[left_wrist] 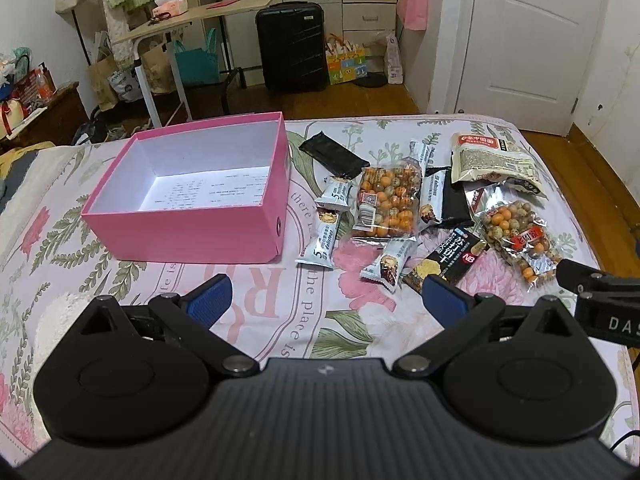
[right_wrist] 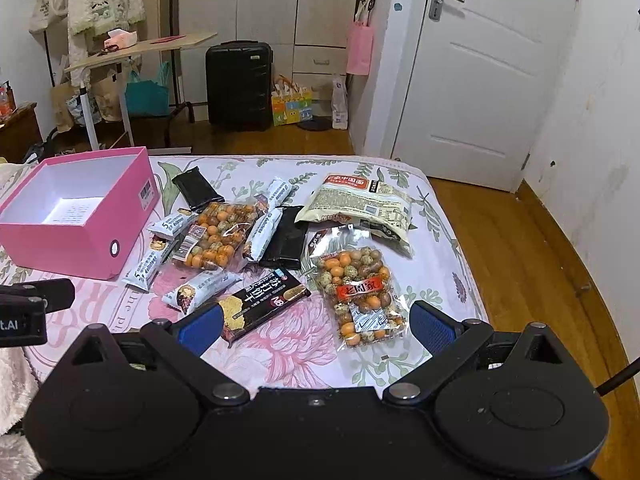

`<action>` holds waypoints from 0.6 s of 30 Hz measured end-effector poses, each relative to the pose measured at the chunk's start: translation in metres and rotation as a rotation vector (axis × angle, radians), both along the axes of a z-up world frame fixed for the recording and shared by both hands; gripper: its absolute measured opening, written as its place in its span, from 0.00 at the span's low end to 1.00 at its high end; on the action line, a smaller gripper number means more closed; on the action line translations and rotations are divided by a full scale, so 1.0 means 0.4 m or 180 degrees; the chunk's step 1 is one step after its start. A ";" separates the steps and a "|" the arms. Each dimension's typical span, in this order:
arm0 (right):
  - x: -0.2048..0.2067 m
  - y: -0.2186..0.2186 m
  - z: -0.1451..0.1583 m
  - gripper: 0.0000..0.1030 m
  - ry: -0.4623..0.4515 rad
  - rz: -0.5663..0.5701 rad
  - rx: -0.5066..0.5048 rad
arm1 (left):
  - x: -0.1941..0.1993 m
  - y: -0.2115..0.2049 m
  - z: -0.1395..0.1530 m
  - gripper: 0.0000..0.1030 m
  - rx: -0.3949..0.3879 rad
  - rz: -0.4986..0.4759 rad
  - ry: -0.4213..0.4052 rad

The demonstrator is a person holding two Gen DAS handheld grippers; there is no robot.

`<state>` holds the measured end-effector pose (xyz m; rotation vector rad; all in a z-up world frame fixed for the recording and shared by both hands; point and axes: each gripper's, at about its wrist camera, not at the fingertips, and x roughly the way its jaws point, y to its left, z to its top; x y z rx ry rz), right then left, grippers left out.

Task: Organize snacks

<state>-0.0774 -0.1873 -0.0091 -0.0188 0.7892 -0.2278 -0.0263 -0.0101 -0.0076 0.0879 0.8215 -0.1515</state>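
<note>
An empty pink box (left_wrist: pixel 192 236) (right_wrist: pixel 68 248) with a white inside sits on the flowered bedspread, left of a heap of snacks. The heap holds two clear bags of orange and speckled nuts (left_wrist: pixel 388 204) (right_wrist: pixel 360 292), a black cracker pack (left_wrist: pixel 444 260) (right_wrist: pixel 264 304), several pale blue bars (left_wrist: pixel 326 236) (right_wrist: pixel 200 286), black packets (left_wrist: pixel 328 154) (right_wrist: pixel 196 190) and a beige bag (left_wrist: pixel 492 158) (right_wrist: pixel 360 206). My left gripper (left_wrist: pixel 326 302) hovers open in front of the box and the heap. My right gripper (right_wrist: pixel 316 326) is open, its fingers either side of the cracker pack's near end and the nearer nut bag.
The bed's far edge (left_wrist: pixel 400 120) and right edge (right_wrist: pixel 460 248) drop to a wooden floor. Beyond stand a black suitcase (left_wrist: pixel 292 46), a tilted side table (left_wrist: pixel 192 20), bags on the floor and a white door (right_wrist: pixel 480 80). The other gripper's tip shows at the right (left_wrist: pixel 592 284).
</note>
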 end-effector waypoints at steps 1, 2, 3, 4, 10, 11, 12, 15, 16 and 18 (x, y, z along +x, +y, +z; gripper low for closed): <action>0.000 0.000 -0.001 0.98 -0.0008 0.0004 -0.0007 | 0.000 -0.001 0.000 1.00 -0.0001 -0.0002 0.0000; 0.000 -0.001 -0.002 0.98 -0.0016 0.0006 -0.0013 | 0.001 -0.001 0.001 1.00 0.0011 -0.0001 0.0003; 0.000 -0.001 -0.003 0.98 -0.0026 0.0006 -0.0017 | 0.001 -0.001 0.000 1.00 0.0014 0.0001 0.0000; -0.001 0.000 -0.003 0.98 -0.0035 0.0007 -0.0019 | 0.001 -0.002 0.000 1.00 0.0020 0.0003 0.0001; -0.005 0.003 -0.003 0.98 -0.0056 0.0034 -0.0042 | 0.004 -0.009 -0.005 1.00 0.0009 -0.0008 0.0024; -0.005 0.003 -0.003 0.98 -0.0056 0.0037 -0.0046 | 0.003 -0.009 -0.005 1.00 0.0004 -0.0012 0.0026; -0.004 0.004 -0.003 0.98 -0.0055 0.0040 -0.0049 | 0.002 -0.010 -0.005 1.00 0.0003 -0.0017 0.0026; -0.005 0.006 -0.004 0.98 -0.0054 0.0049 -0.0055 | 0.001 -0.014 -0.005 1.00 0.0006 -0.0027 0.0030; -0.005 0.007 -0.005 0.98 -0.0053 0.0052 -0.0055 | 0.001 -0.012 -0.006 1.00 0.0003 -0.0027 0.0032; -0.003 0.006 -0.006 0.98 -0.0051 0.0063 -0.0037 | 0.001 -0.013 -0.006 1.00 0.0000 -0.0026 0.0035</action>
